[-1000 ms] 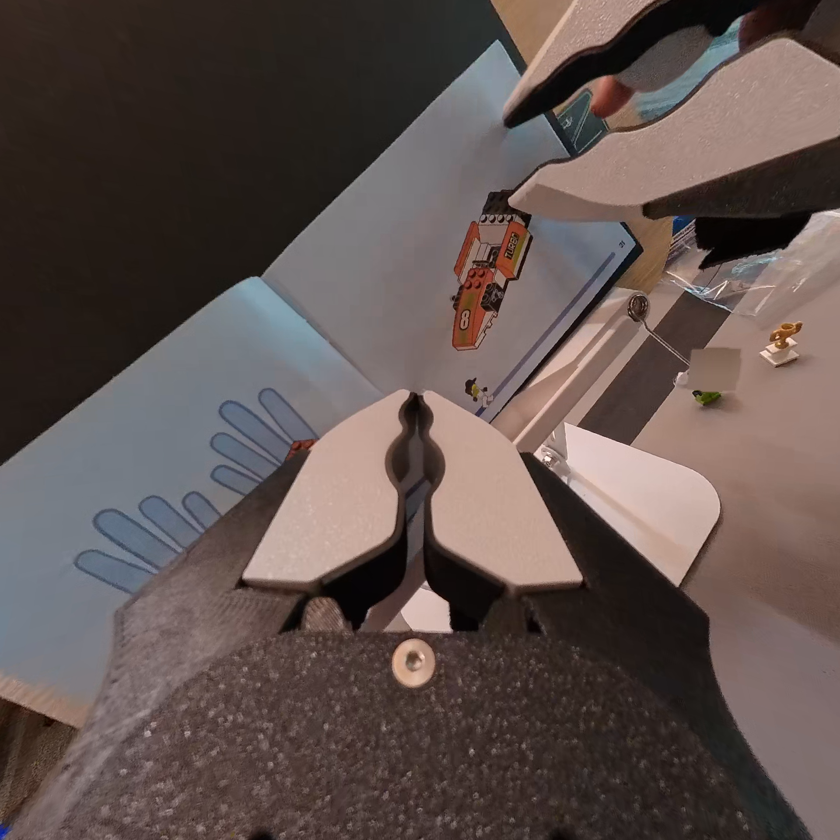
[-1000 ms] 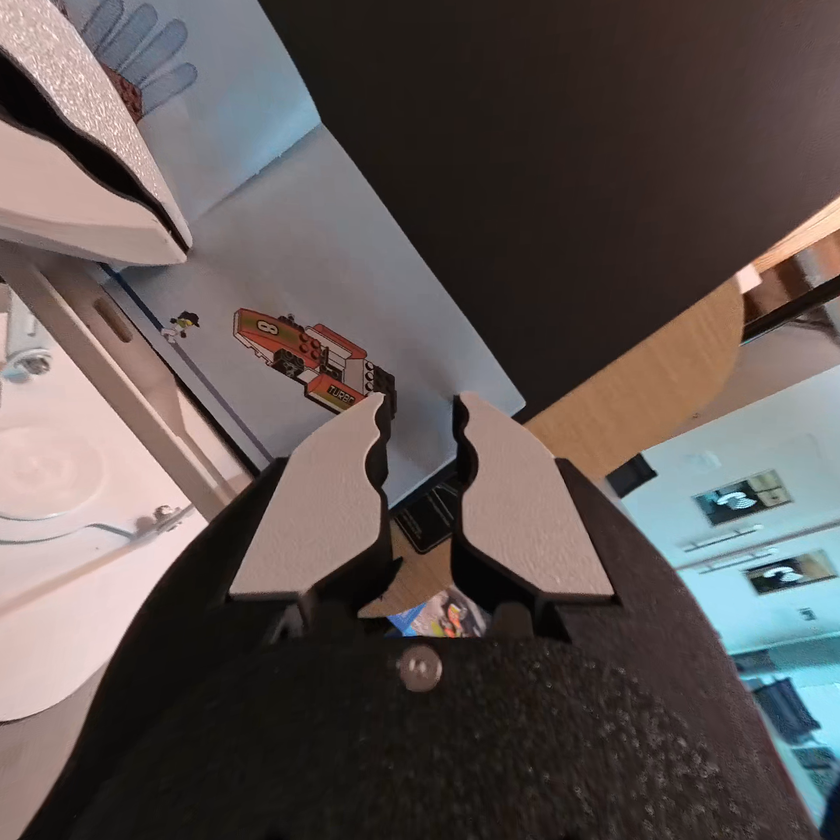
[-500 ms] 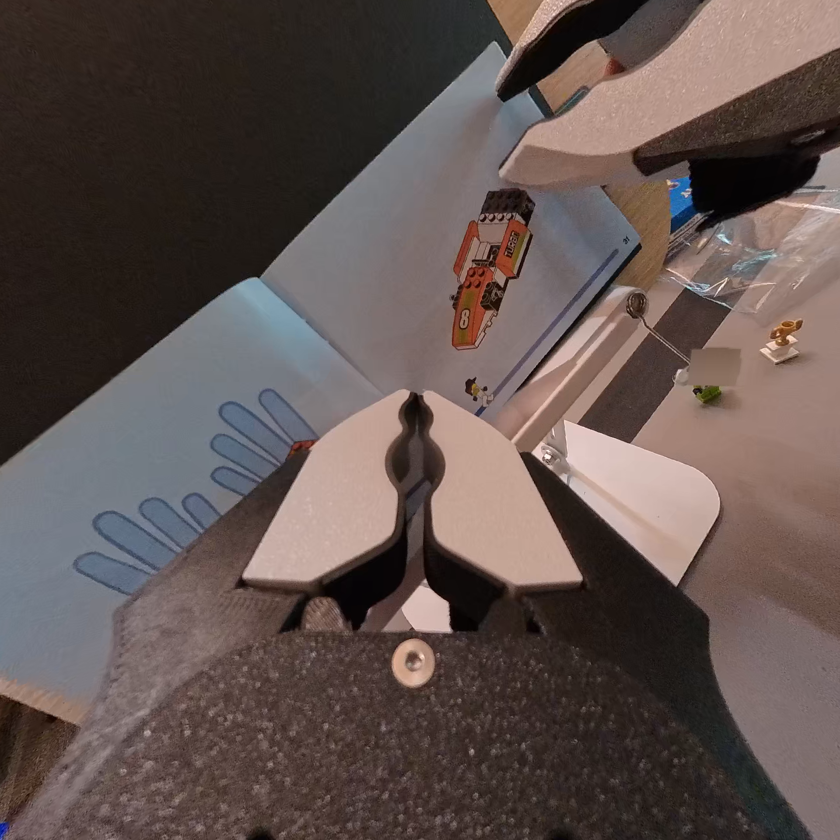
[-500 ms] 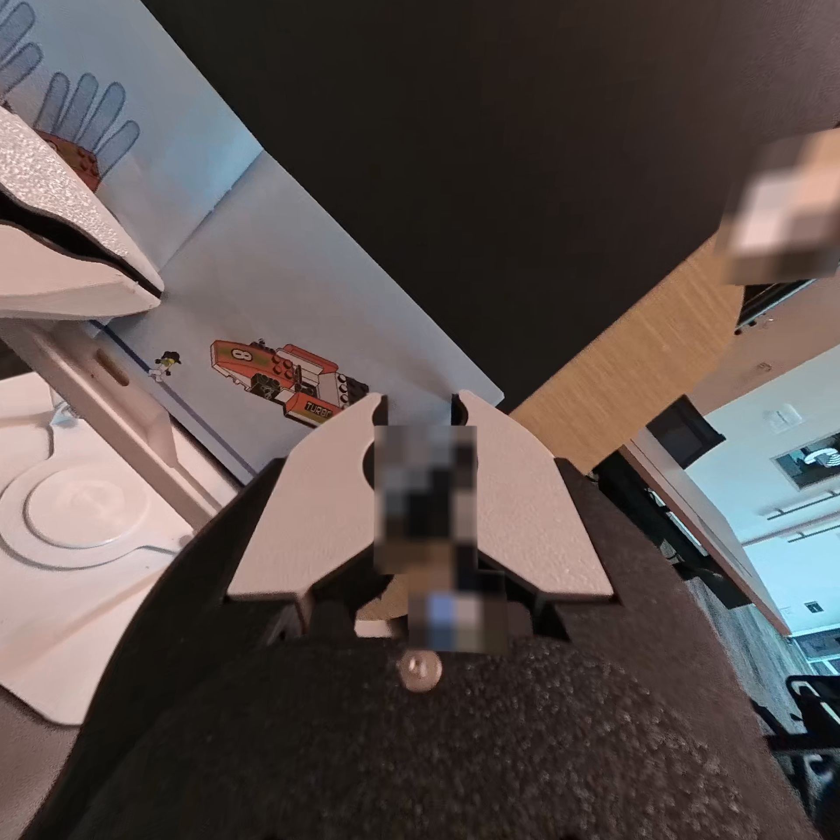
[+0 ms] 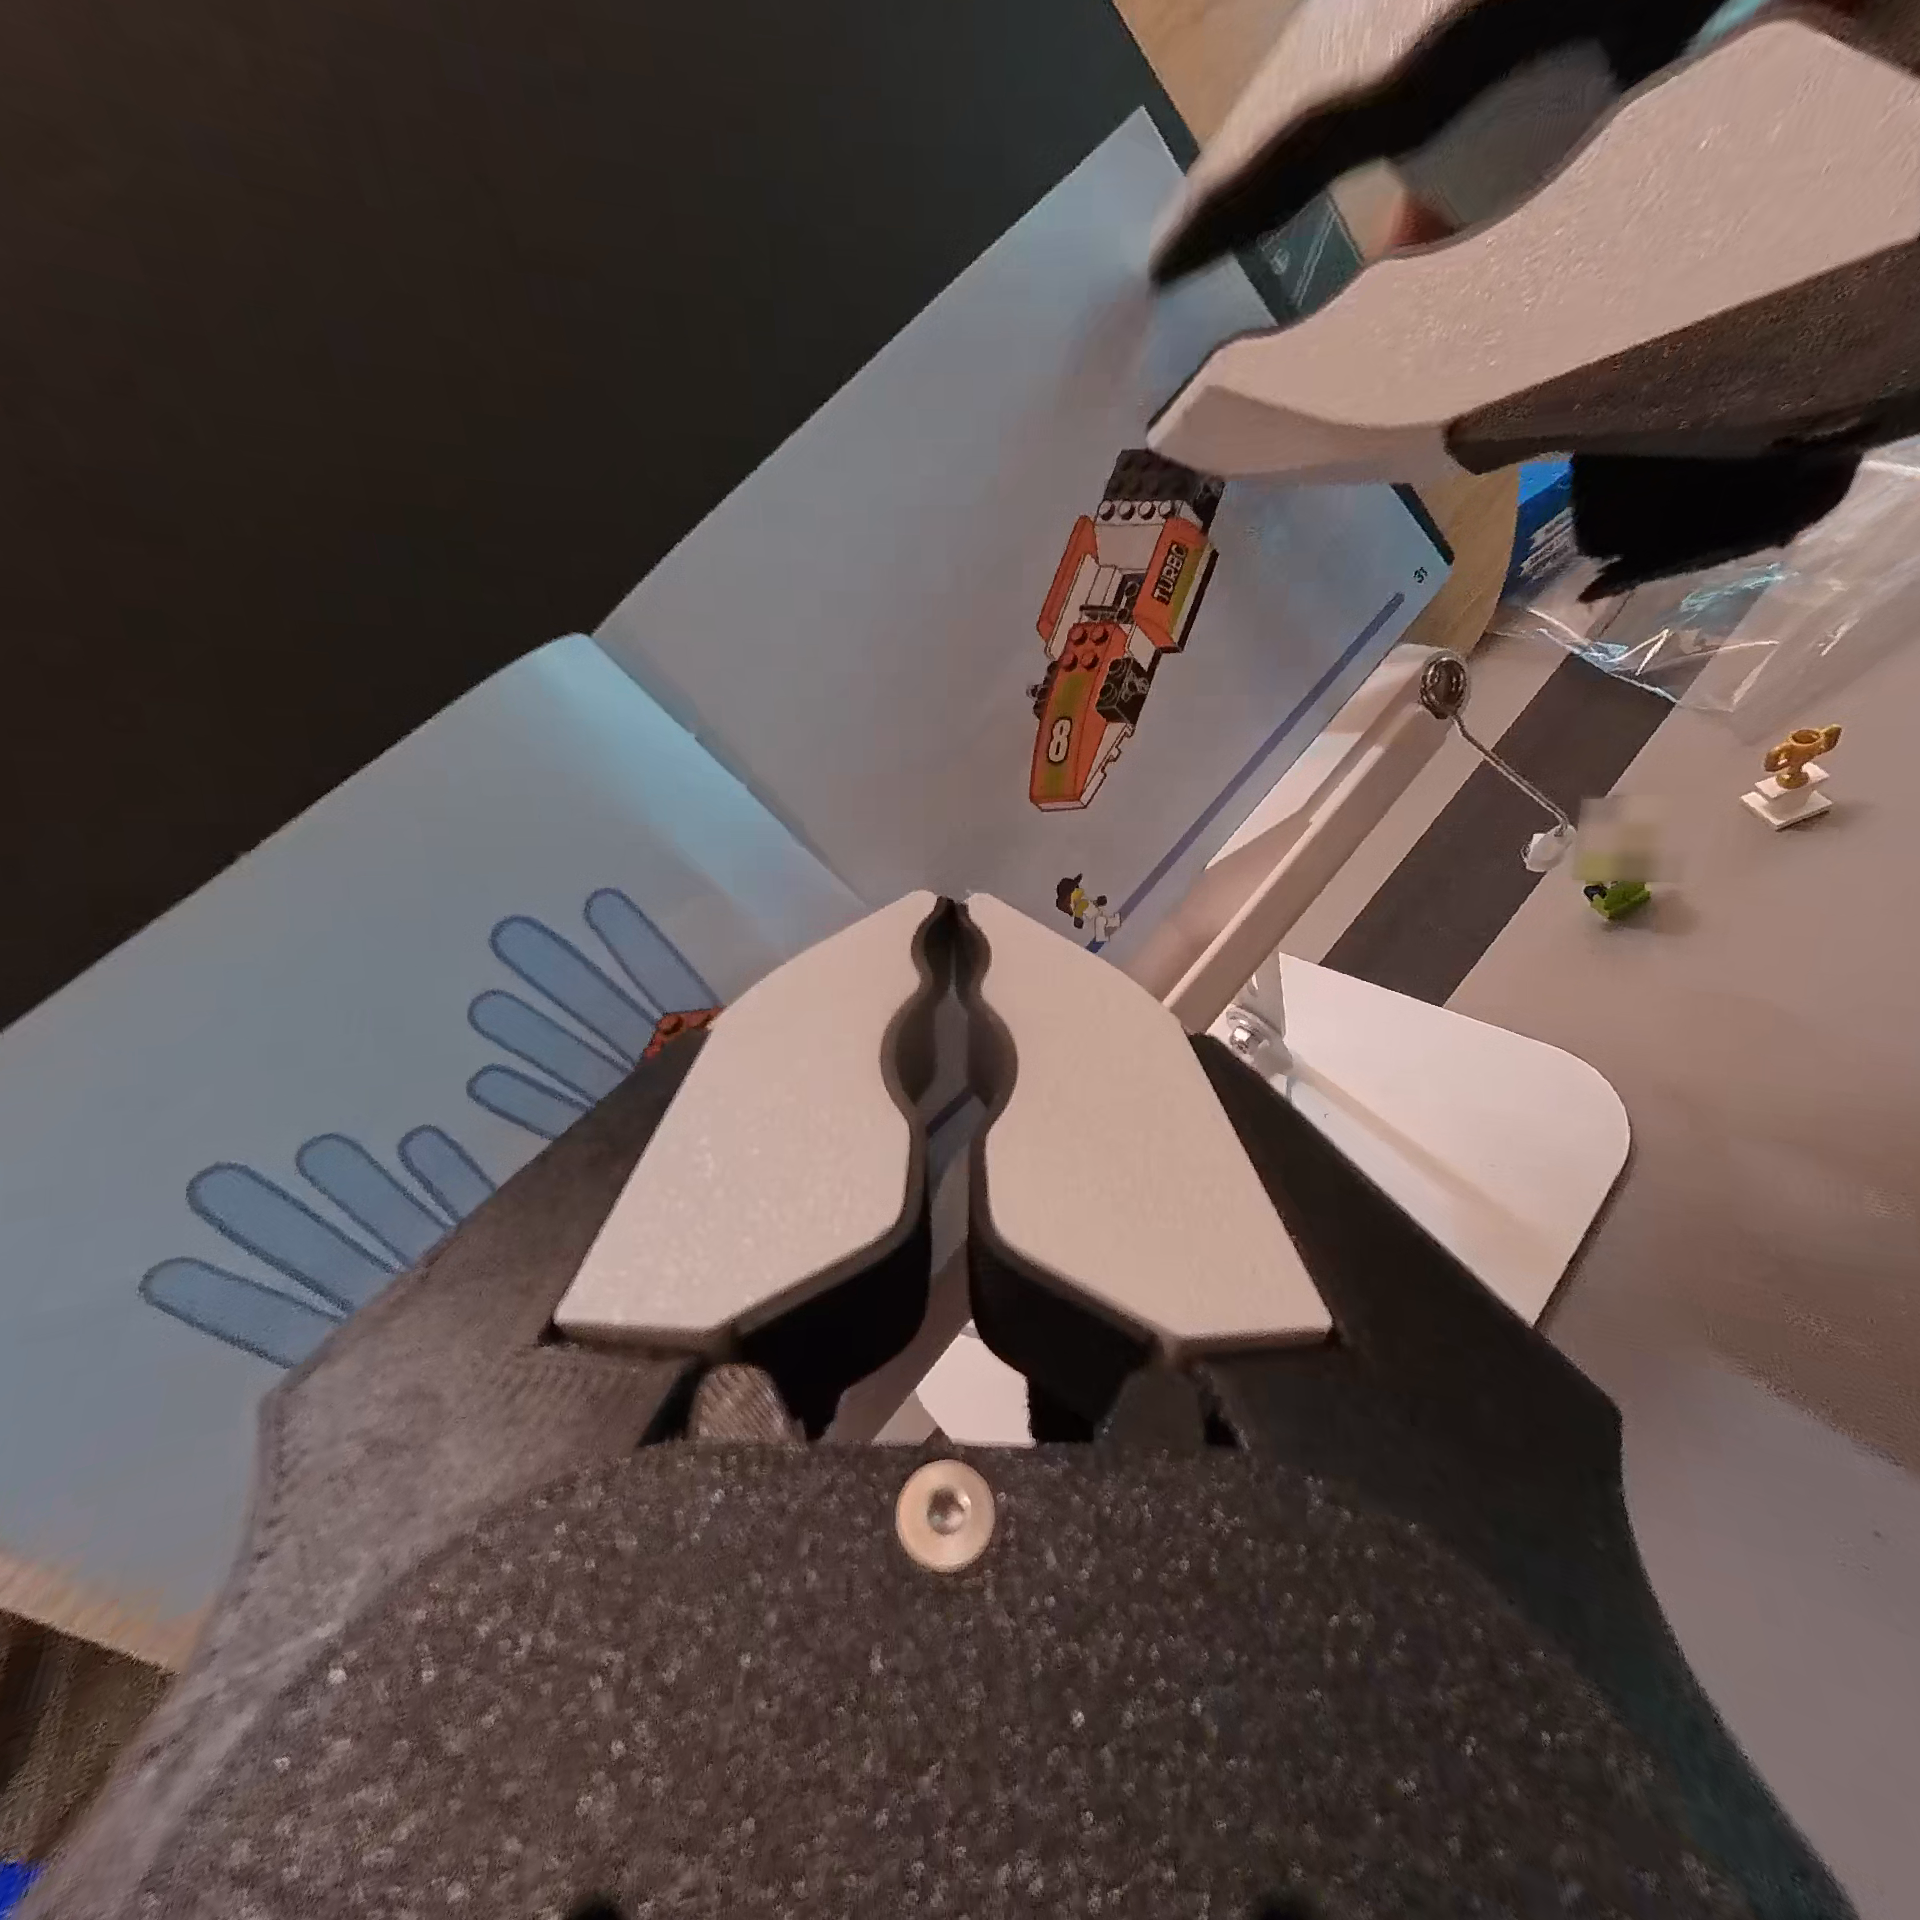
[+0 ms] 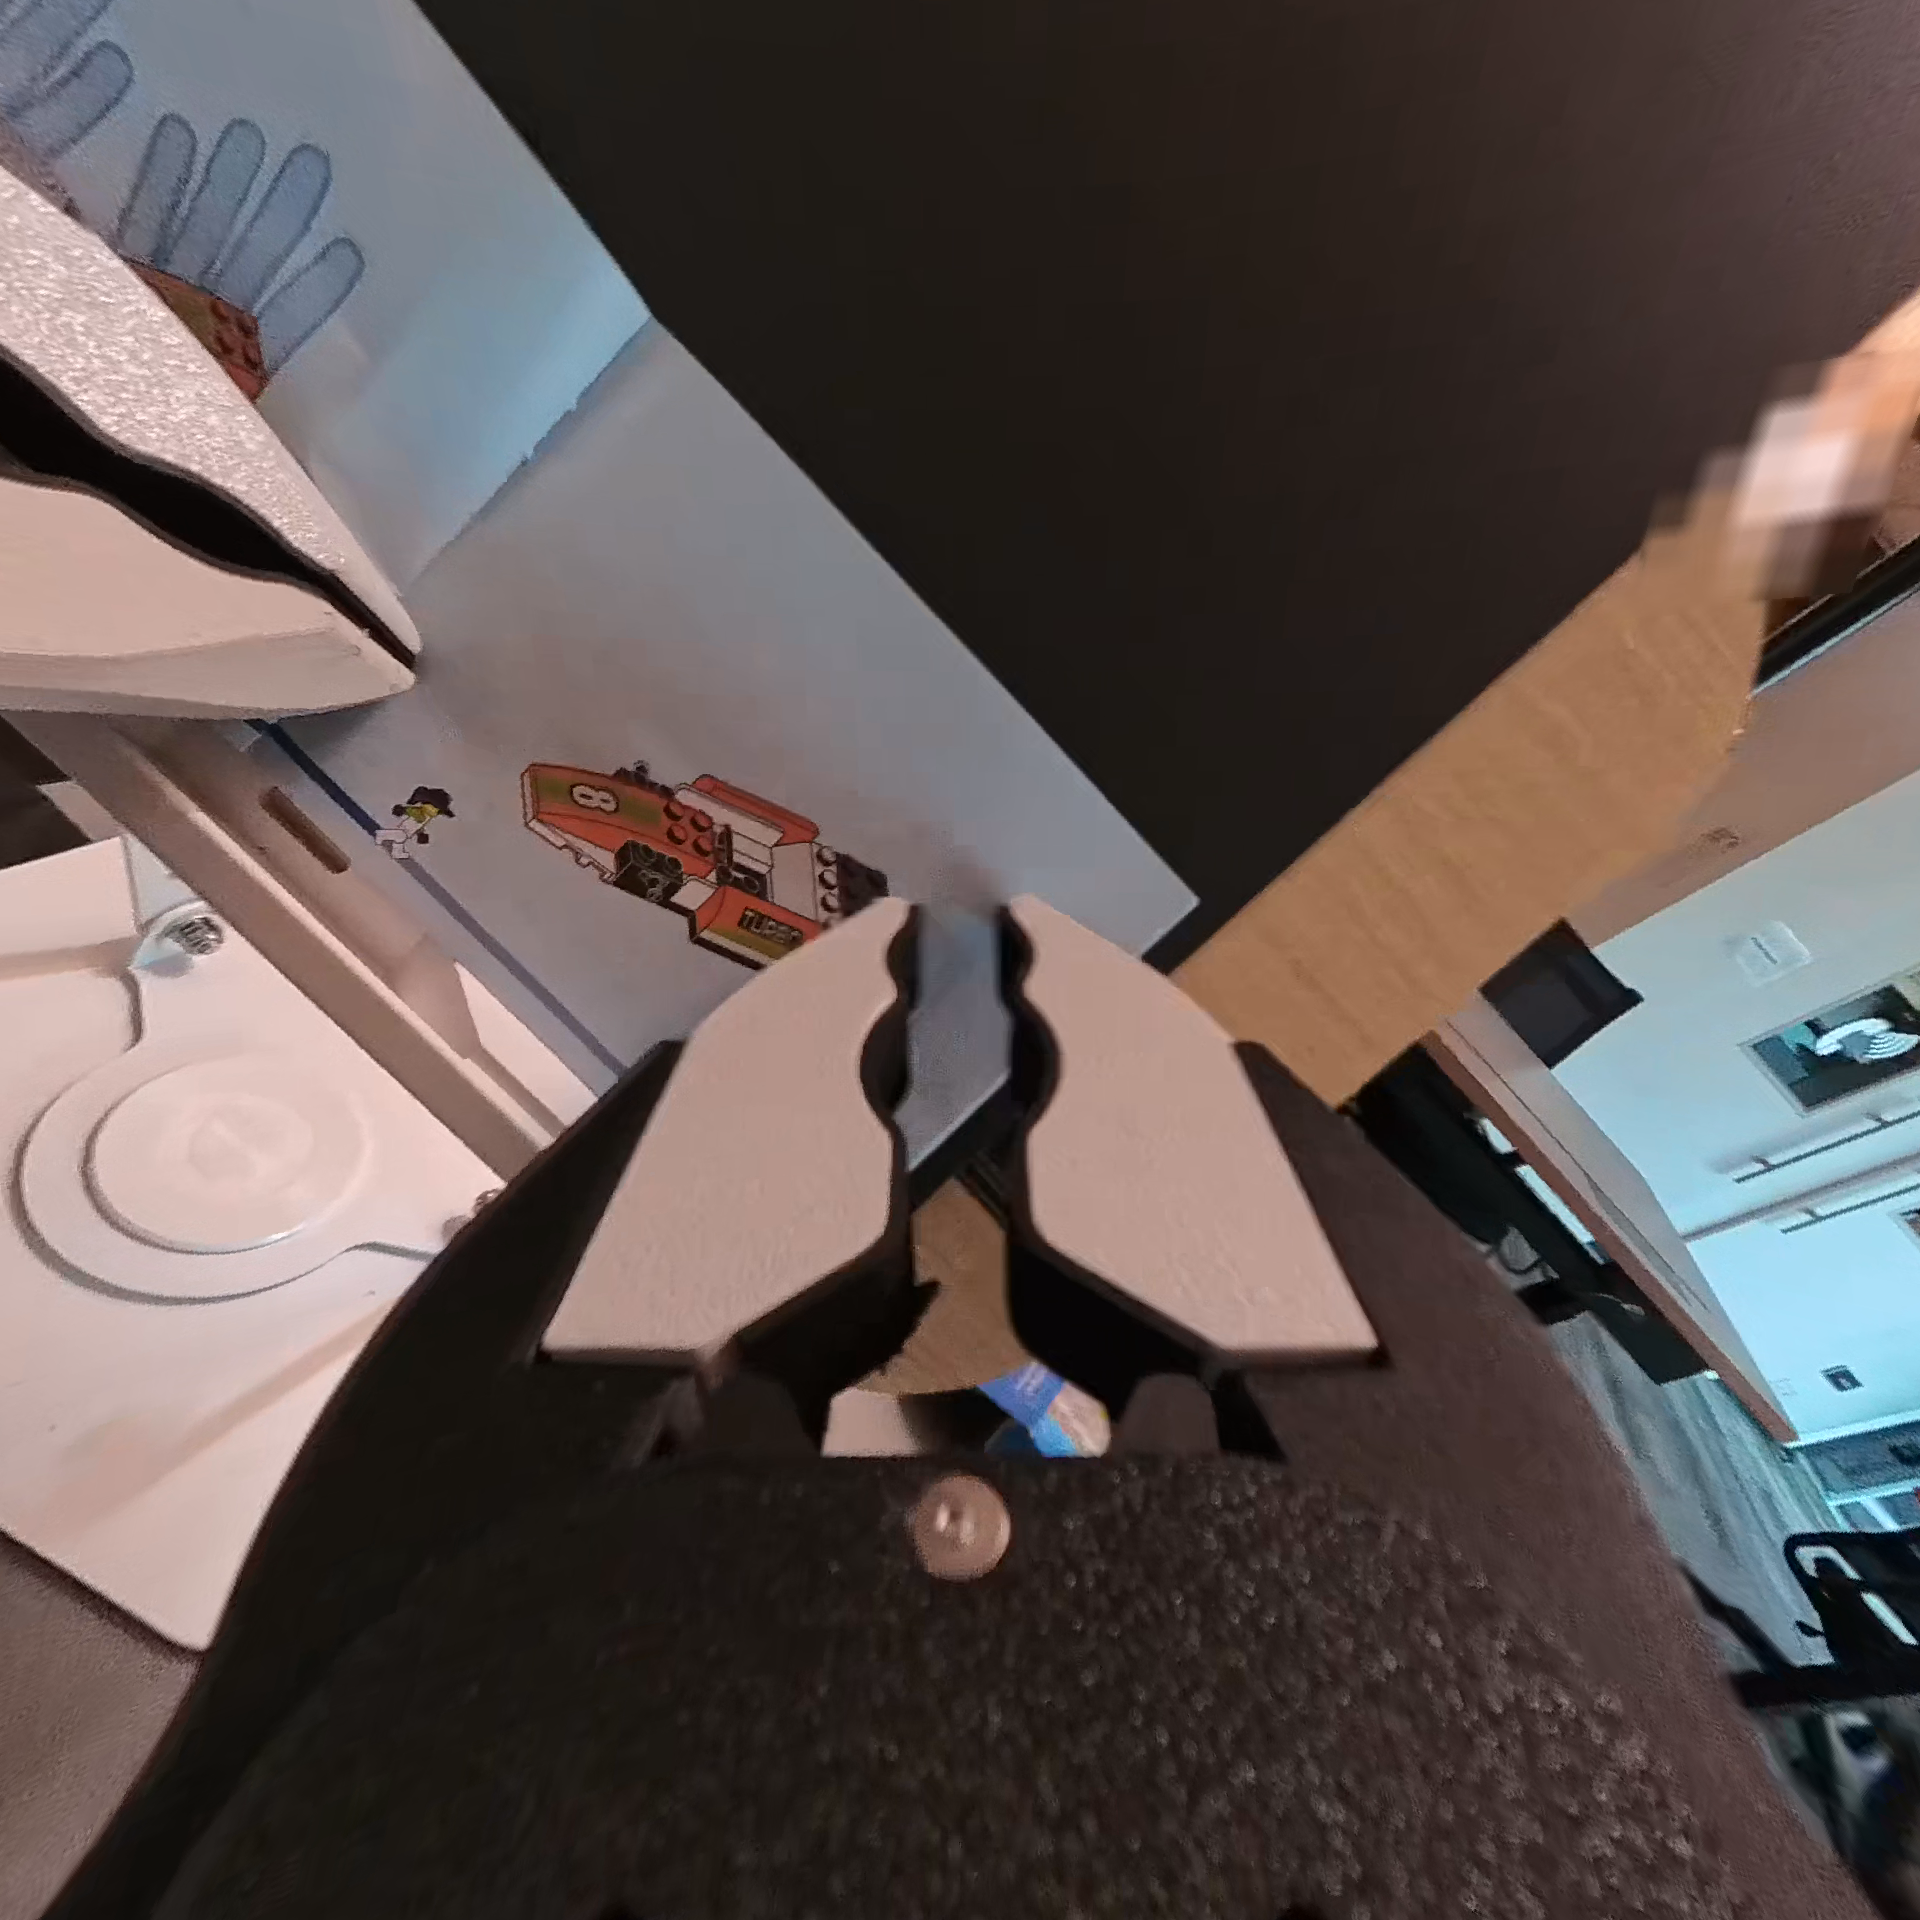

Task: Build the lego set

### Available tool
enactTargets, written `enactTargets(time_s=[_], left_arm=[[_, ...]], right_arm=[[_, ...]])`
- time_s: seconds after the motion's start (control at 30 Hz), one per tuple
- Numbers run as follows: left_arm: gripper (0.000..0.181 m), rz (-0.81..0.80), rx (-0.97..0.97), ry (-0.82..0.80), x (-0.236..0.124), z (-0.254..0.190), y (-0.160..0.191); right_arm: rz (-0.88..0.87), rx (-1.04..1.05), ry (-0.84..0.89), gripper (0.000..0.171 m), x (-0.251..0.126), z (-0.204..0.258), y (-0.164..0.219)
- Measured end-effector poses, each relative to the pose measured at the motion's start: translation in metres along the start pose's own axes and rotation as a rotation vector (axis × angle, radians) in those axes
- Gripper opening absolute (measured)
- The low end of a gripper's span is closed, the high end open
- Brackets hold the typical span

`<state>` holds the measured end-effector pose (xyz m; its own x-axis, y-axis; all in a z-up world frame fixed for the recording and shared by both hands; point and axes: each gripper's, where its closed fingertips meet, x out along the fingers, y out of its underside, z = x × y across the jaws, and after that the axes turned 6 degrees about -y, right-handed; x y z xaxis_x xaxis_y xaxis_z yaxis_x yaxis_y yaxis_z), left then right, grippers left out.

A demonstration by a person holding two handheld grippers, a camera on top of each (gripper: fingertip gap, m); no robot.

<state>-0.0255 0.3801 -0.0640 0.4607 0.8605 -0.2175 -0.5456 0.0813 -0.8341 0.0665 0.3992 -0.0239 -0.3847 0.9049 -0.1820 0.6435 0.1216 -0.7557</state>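
The open instruction booklet leans on a white stand and shows a printed orange model. My left gripper is shut, with its tips at the booklet's lower edge near the spine. I cannot tell whether it pinches paper. It also shows in the right wrist view, closed. My right gripper is at the right-hand page near its outer corner. Its jaws stand narrowly apart, the page shows through the gap, and nothing is pressed. It shows in the left wrist view with fingers apart over the page's edge.
On the grey table to the right are a gold trophy piece on a white base, a green lego piece and a clear plastic bag. A wire page clip sticks out from the stand. A black wall rises behind the booklet. Across from one pair of fingers to the other is roughly 11 centimeters.
My right gripper's jaws have narrowed, and it has shifted a little along the page's outer corner. My left gripper has stayed shut in the same place.
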Motion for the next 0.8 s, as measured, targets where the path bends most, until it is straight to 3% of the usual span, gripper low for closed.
enactTargets(time_s=[0.07,0.1,0.3,0.4,0.7,0.8], left_arm=[[0.0,0.002,0.004,-0.005,0.0,0.0,0.0],[0.0,0.002,0.005,-0.006,0.0,0.0,0.0],[0.0,-0.002,-0.008,-0.006,0.002,0.002,-0.001],[0.0,-0.002,-0.005,-0.006,0.002,0.002,-0.001],[0.0,-0.003,-0.006,-0.011,0.003,0.0,-0.002],[0.0,-0.002,-0.005,-0.007,0.003,0.0,-0.002]], right_arm=[[-0.004,-0.02,0.019,0.038,-0.001,-0.006,-0.002],[0.0,-0.024,0.012,0.042,0.001,-0.007,-0.002],[0.002,0.004,-0.013,0.037,0.005,-0.007,-0.001],[-0.016,0.05,0.003,0.022,0.004,-0.013,-0.001],[-0.03,0.052,0.012,0.0,0.007,-0.006,-0.001],[-0.034,0.062,0.013,0.0,0.007,-0.006,-0.001]])
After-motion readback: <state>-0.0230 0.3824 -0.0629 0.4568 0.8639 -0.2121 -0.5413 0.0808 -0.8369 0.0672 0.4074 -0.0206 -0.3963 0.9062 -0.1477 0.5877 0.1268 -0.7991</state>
